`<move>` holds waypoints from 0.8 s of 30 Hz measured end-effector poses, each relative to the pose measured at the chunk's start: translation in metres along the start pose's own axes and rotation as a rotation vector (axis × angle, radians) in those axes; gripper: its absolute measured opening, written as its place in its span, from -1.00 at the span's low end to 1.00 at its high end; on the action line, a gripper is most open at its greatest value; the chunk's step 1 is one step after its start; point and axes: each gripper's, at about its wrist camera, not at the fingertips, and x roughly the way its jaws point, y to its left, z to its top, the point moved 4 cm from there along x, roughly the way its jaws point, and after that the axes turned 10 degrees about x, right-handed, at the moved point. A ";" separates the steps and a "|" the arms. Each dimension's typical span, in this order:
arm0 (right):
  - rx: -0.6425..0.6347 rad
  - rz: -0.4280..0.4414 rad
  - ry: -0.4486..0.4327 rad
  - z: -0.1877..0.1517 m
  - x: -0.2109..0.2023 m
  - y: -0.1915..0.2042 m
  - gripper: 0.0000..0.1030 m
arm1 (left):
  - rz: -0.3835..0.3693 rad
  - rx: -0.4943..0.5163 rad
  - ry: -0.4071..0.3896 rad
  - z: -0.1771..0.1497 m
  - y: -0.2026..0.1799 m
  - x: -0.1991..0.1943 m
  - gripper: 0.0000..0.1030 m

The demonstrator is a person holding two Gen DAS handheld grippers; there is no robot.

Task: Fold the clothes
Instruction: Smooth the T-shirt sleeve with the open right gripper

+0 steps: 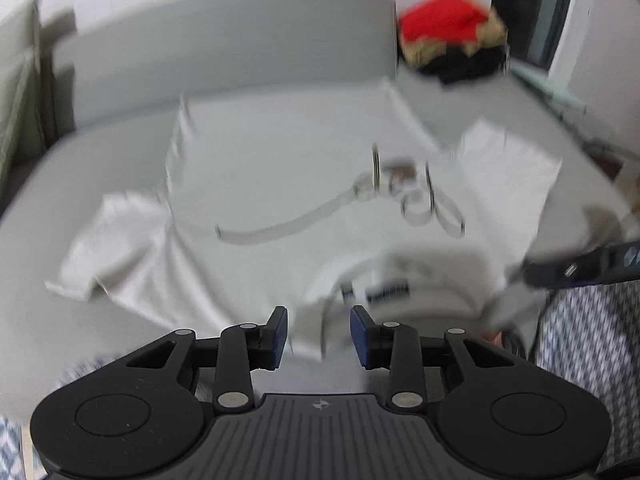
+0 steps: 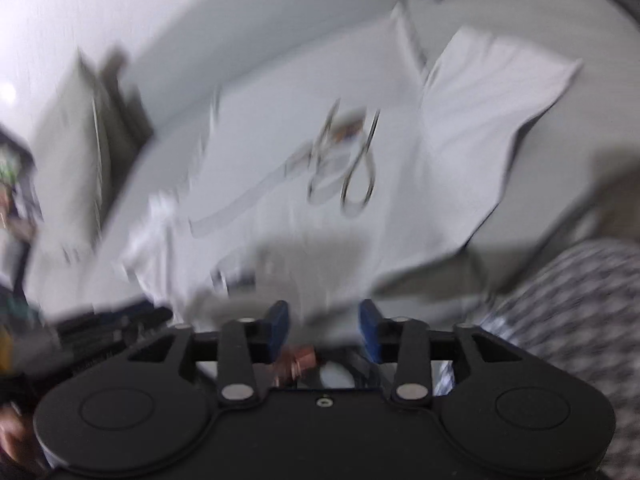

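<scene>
A white T-shirt (image 1: pixel 280 184) with a grey line print lies spread flat on a grey bed, both sleeves out to the sides and its collar toward me. My left gripper (image 1: pixel 319 334) stands open over the near shoulder edge, left of the collar, with cloth showing between its blue pads but not pinched. In the right wrist view the same T-shirt (image 2: pixel 360 168) appears blurred, and my right gripper (image 2: pixel 324 328) is open over the near edge by the right shoulder. The right gripper's body (image 1: pixel 580 266) shows at the right of the left wrist view.
A heap of red, tan and black clothes (image 1: pixel 452 36) lies at the far right corner of the bed (image 1: pixel 120 132). A grey headboard (image 1: pixel 224 52) stands behind. Patterned black-and-white fabric (image 2: pixel 572 320) is at the near right. A cabinet (image 2: pixel 72 152) stands left.
</scene>
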 end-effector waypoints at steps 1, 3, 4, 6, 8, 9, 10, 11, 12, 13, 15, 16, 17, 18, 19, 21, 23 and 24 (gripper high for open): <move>0.029 0.022 -0.065 0.010 -0.010 -0.005 0.25 | 0.017 -0.011 -0.034 0.004 0.002 0.000 -0.31; 0.126 0.064 -0.178 0.032 -0.024 -0.020 0.35 | 0.027 -0.056 -0.072 0.012 0.006 0.004 -0.27; 0.193 0.081 -0.219 0.042 -0.026 -0.032 0.35 | 0.024 -0.079 -0.082 0.015 0.007 0.008 -0.27; 0.325 0.103 -0.294 0.062 -0.030 -0.056 0.32 | 0.008 -0.101 -0.088 0.018 0.007 0.015 -0.27; 0.435 0.083 -0.344 0.076 -0.028 -0.081 0.22 | 0.000 -0.092 -0.107 0.017 0.005 0.022 -0.27; 0.488 0.074 -0.366 0.082 -0.028 -0.094 0.17 | 0.002 -0.083 -0.106 0.015 0.005 0.027 -0.26; 0.536 0.066 -0.382 0.087 -0.028 -0.106 0.07 | 0.004 -0.074 -0.103 0.013 0.005 0.033 -0.26; 0.578 0.059 -0.397 0.091 -0.028 -0.117 0.04 | 0.006 -0.073 -0.090 0.009 0.006 0.041 -0.26; 0.602 0.054 -0.405 0.094 -0.026 -0.124 0.04 | 0.002 -0.082 -0.073 0.006 0.010 0.048 -0.26; 0.606 0.051 -0.406 0.098 -0.024 -0.128 0.03 | -0.005 -0.098 -0.057 0.001 0.014 0.055 -0.26; 0.615 0.045 -0.409 0.106 -0.018 -0.135 -0.04 | -0.019 -0.144 -0.023 -0.009 0.023 0.066 -0.27; 0.620 0.043 -0.410 0.109 -0.016 -0.139 -0.13 | -0.023 -0.174 0.000 -0.014 0.027 0.072 -0.28; 0.624 0.040 -0.412 0.113 -0.013 -0.143 -0.16 | -0.042 -0.220 0.025 -0.017 0.034 0.076 -0.28; 0.629 0.037 -0.413 0.117 -0.010 -0.147 -0.16 | -0.063 -0.261 0.033 -0.018 0.039 0.079 -0.27; 0.626 0.034 -0.415 0.121 -0.007 -0.149 -0.16 | -0.083 -0.300 0.037 -0.019 0.044 0.081 -0.26; 0.603 0.027 -0.421 0.127 0.000 -0.148 -0.17 | -0.091 -0.334 0.039 -0.021 0.049 0.083 -0.25; 0.572 0.017 -0.425 0.131 0.006 -0.148 -0.17 | -0.088 -0.322 0.037 -0.020 0.046 0.083 -0.22; 0.554 0.011 -0.427 0.133 0.009 -0.148 -0.20 | -0.084 -0.307 0.036 -0.020 0.044 0.083 -0.21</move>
